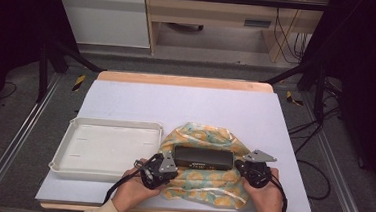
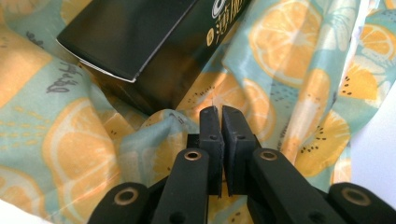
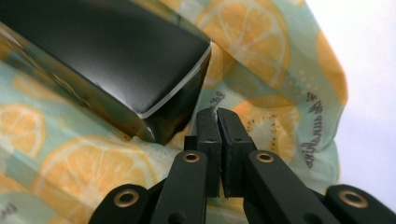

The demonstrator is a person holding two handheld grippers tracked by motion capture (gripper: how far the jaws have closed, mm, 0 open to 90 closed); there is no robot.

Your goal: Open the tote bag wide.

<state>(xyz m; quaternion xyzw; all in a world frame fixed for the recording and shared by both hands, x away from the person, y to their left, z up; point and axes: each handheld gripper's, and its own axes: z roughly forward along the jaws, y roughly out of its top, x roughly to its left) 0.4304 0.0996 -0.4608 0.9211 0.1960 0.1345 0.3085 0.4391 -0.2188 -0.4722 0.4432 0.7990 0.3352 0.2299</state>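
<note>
Lying on lemon-print cloth [image 1: 203, 180], black box [image 1: 204, 158], both claws pinching cloth edges, left claw [image 2: 220, 112], right claw [image 3: 216, 114], white tray [image 1: 74, 128] alongside.

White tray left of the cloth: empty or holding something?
Empty. The white tray shows a bare floor; the black box sits on the cloth beside it.

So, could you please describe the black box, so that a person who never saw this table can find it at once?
Start at the pale table and find the cloth printed with orange slices at its near edge, right of the white tray. The black box lies flat across the middle of that cloth, between the left gripper and right gripper. It is the one long, glossy dark thing there, with pale lettering.
</note>
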